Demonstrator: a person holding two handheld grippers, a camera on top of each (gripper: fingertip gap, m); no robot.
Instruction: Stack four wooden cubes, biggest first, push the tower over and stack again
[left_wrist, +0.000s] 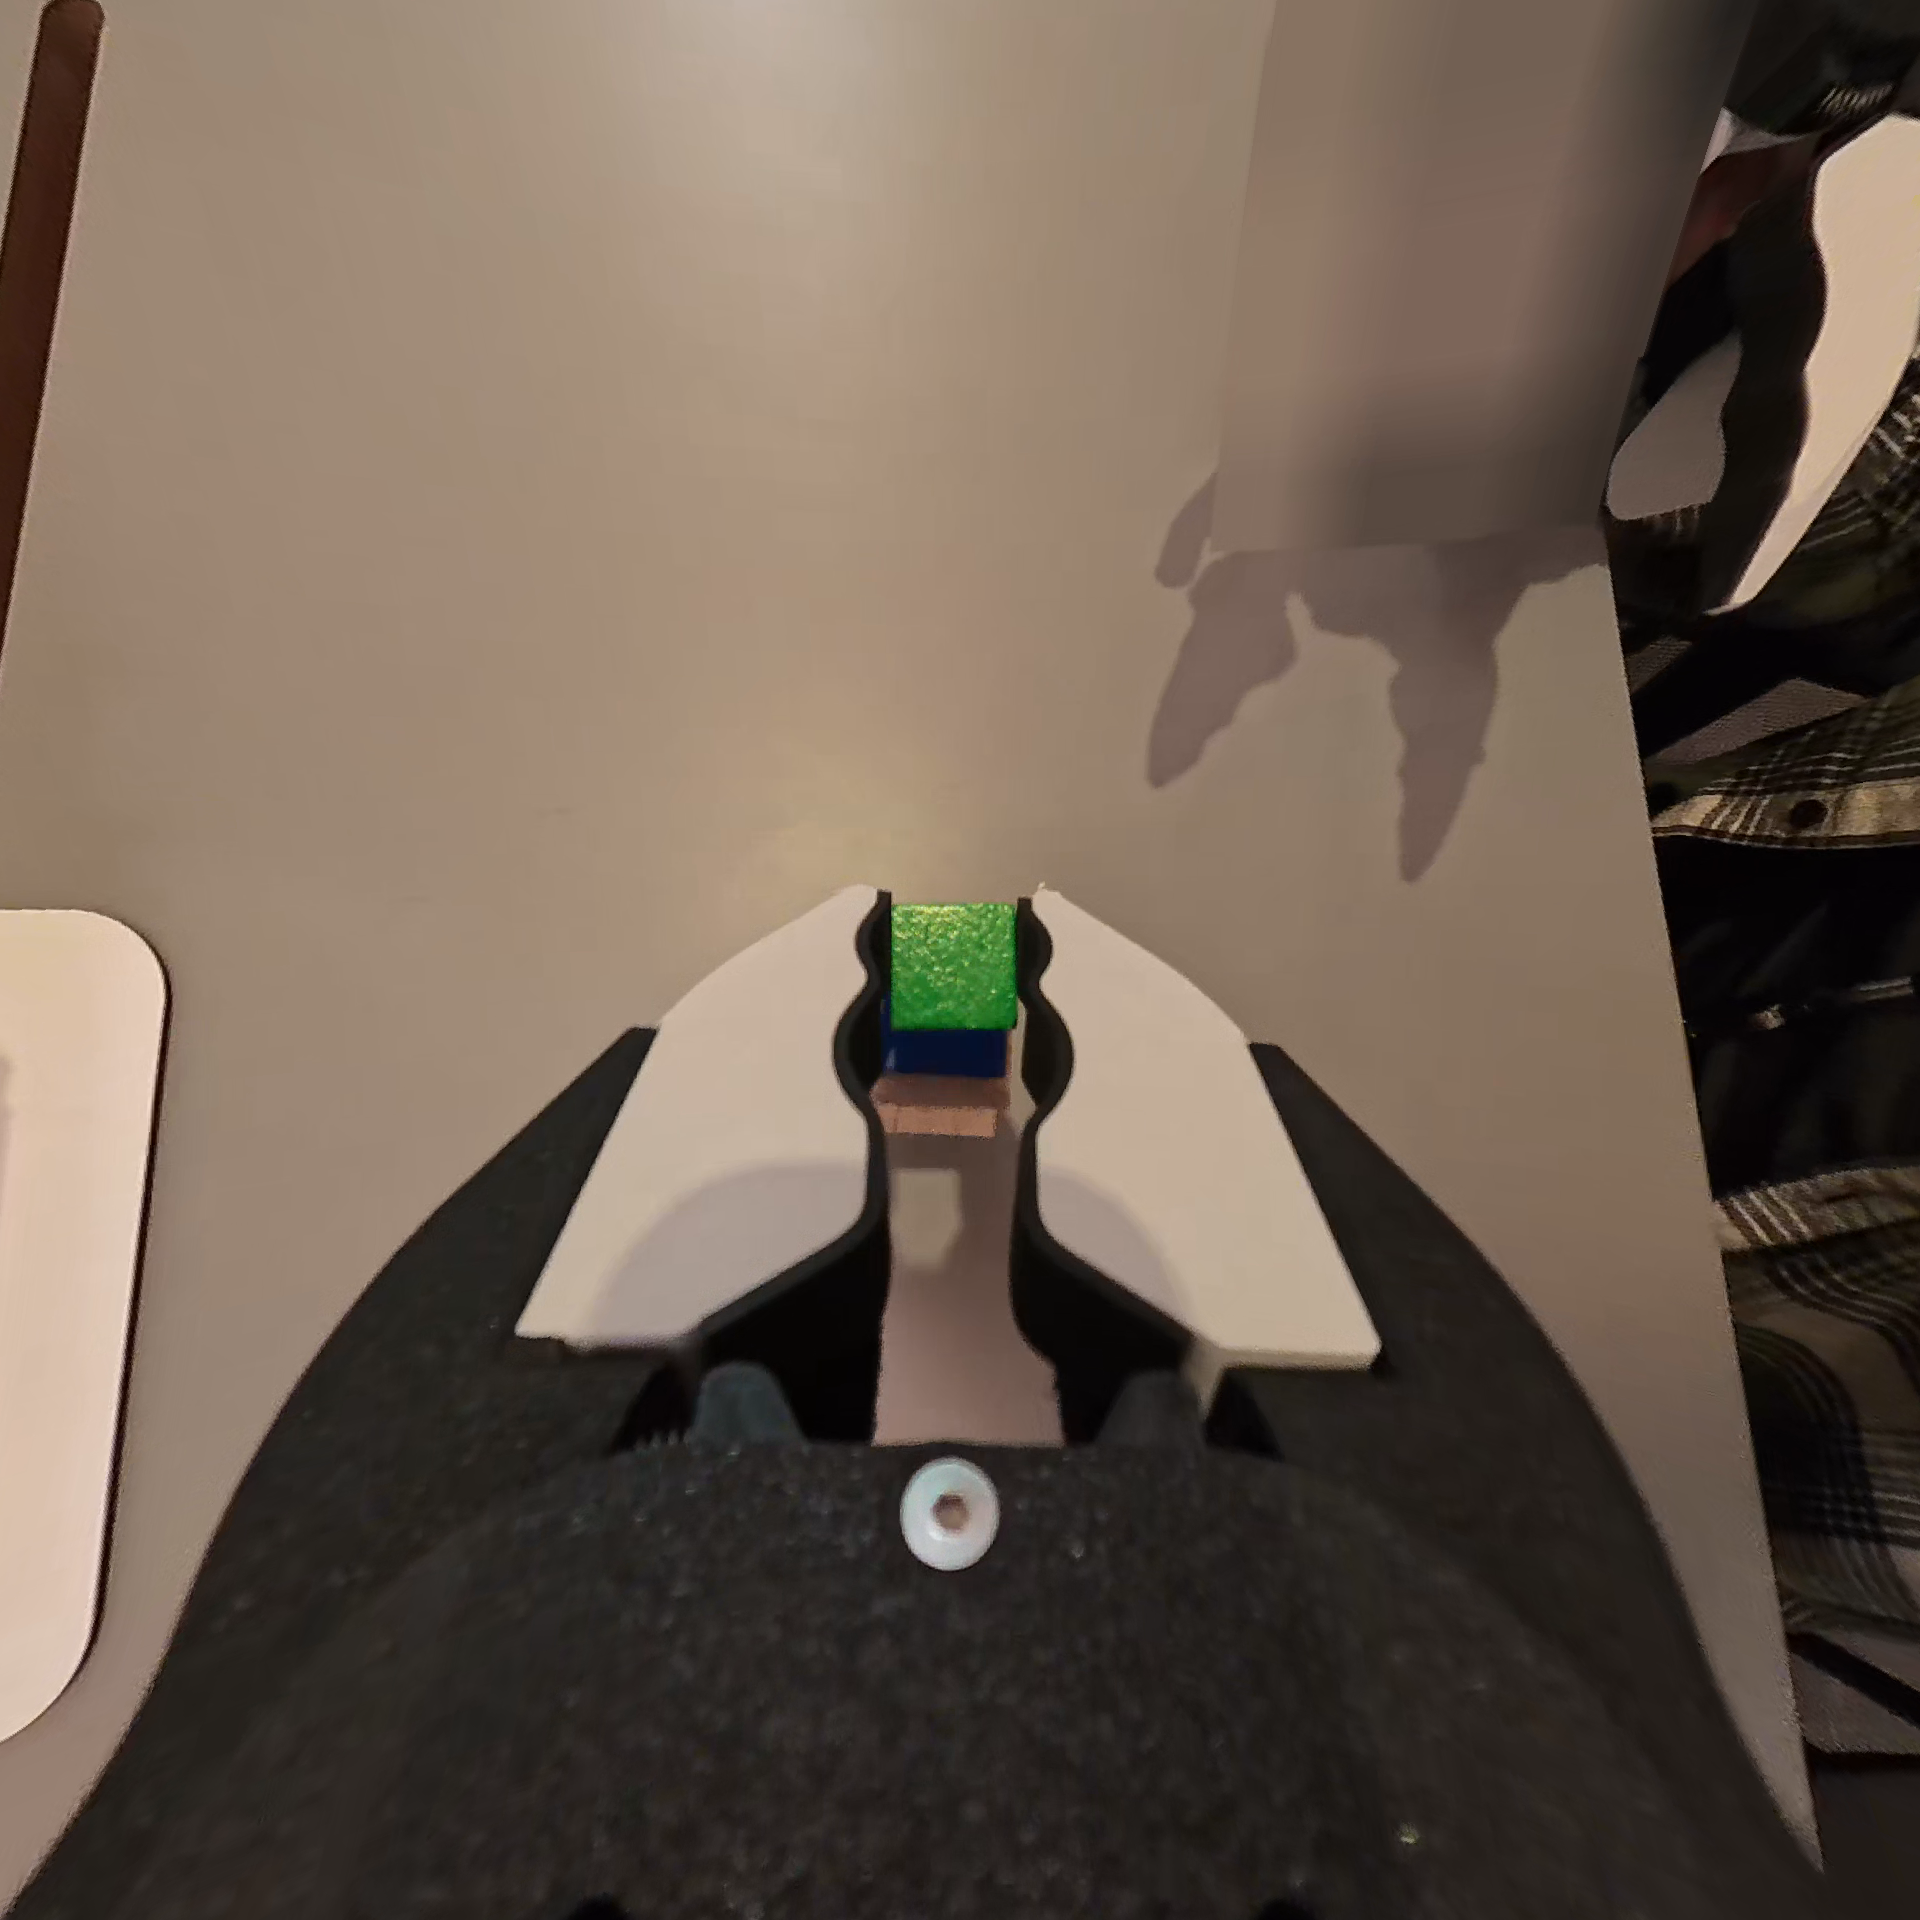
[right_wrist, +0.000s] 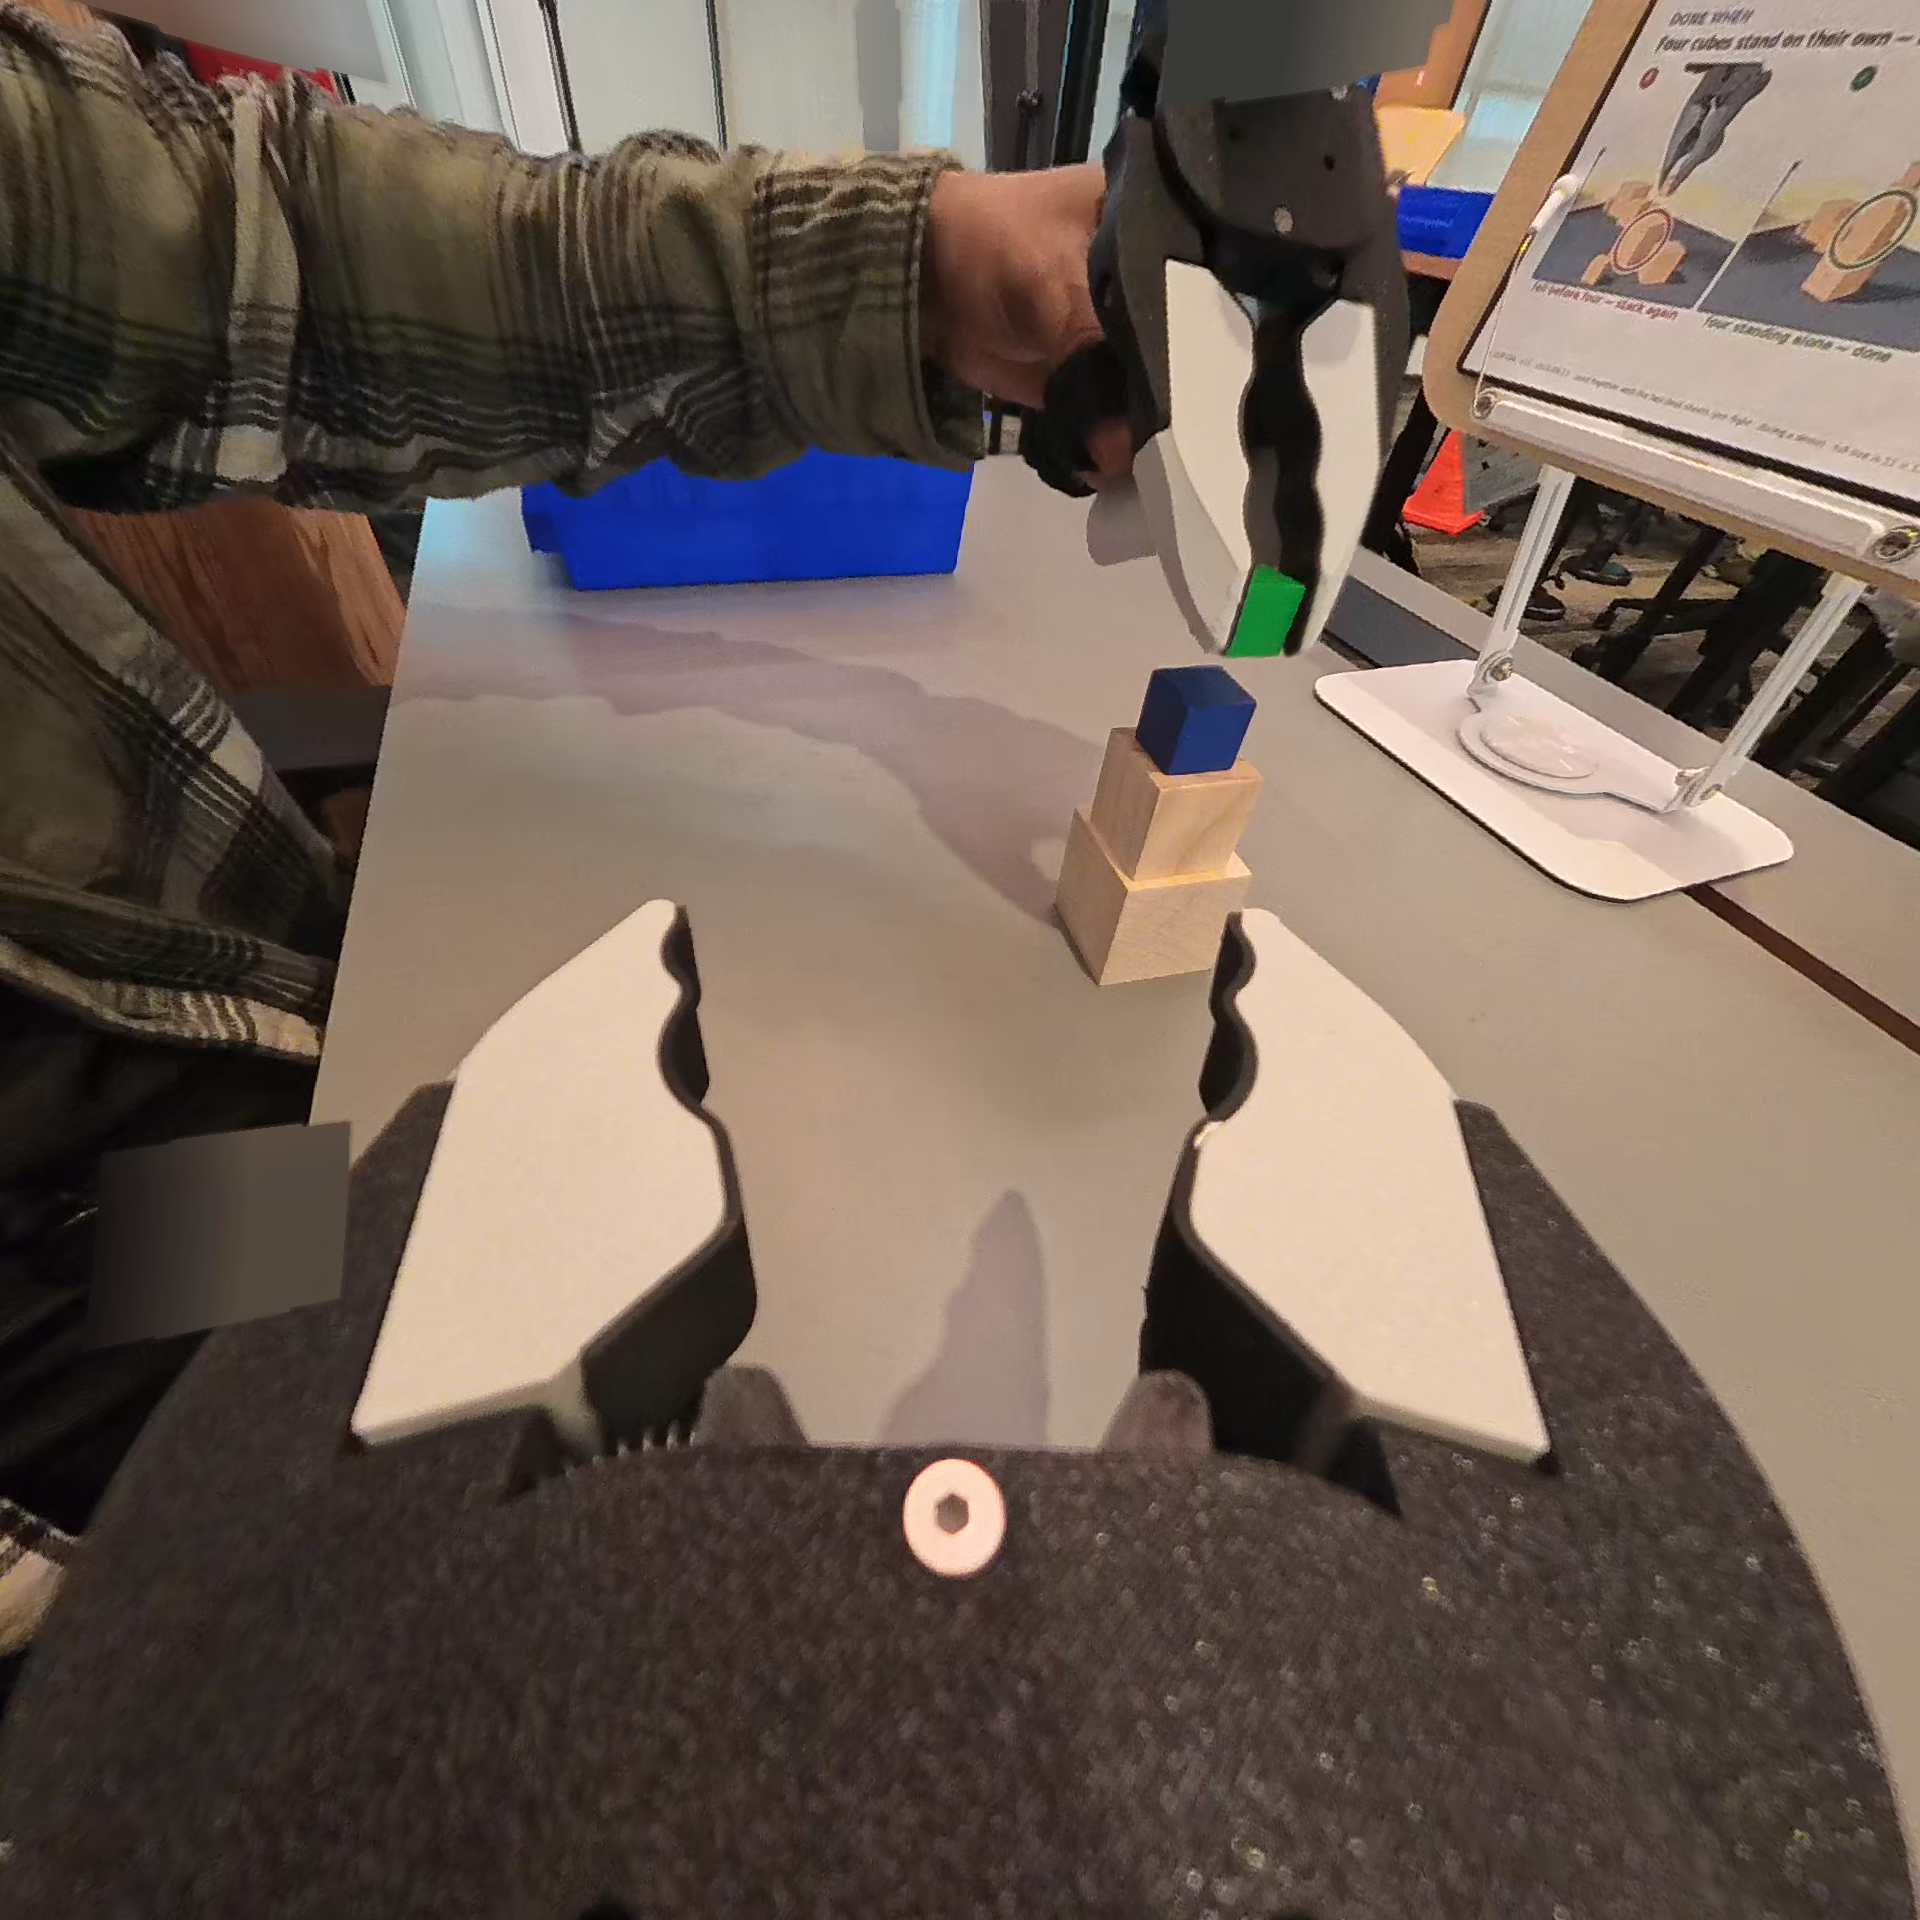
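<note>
- Above the grey counter, the left gripper hangs fingers-down over the three-cube tower, pinching the green cube at its very tips. Judging by that shallow hold, the cube could twist or slip out early and knock whatever it lands on.
- At the bottom of the tower sits the large wooden cube, flat on the counter, with the medium wooden cube on top, set toward its far side and turned a little. That off-centre seat looks like the weakest joint: a downward press or sideways nudge could tip everything above it.
- On top, the blue cube is turned again relative to the wood below and offers only a small landing face. The green cube is clear of it, a little higher and to the right in the right wrist view, so releasing now would likely drop it off the edge.
- From the left wrist view, the green cube covers most of the blue cube, so alignment looks closer from above; the two views disagree, and which is truer I cannot tell.
- Near the tower, the right gripper rests low with its fingers spread wide and nothing between them. Its right fingertip looks just beside the large wooden cube, so a small drift could bump the base.
- Opening the left gripper unevenly could drag the green cube sideways and carry the blue cube with it.
</note>
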